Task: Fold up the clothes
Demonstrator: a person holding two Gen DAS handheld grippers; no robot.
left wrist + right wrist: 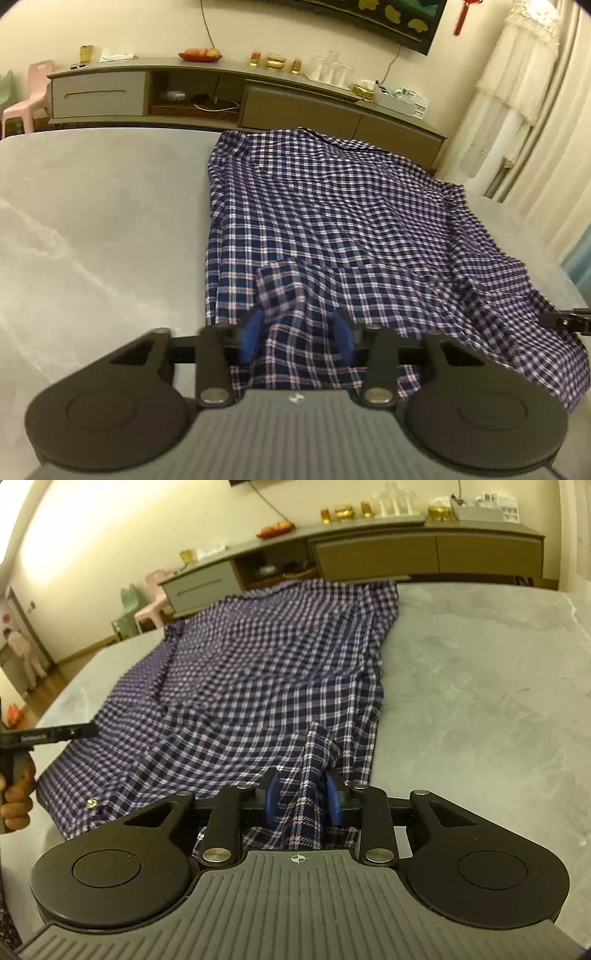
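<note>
Left hand-held gripper [297, 334]: black linkage arms, blue pads [251, 341] on the two fingers.
Left body: grey ribbed plate behind the fingers, a small white mark at its front edge.
Left discs: two round black housings, one on each side of the plate, each with a raised circle.
Left pivots: silver round screw heads where the inner arms join the plate.
Right hand-held gripper [301, 797]: same black arms, blue pads [272, 797], silver pivots.
Right body: grey ribbed plate with a white crosshair mark near the fingers.
Right cut-outs: triangular openings in the outer arms.
Left handle: dark grey grip under a black bar with small pale lettering, seen from the right wrist.
</note>
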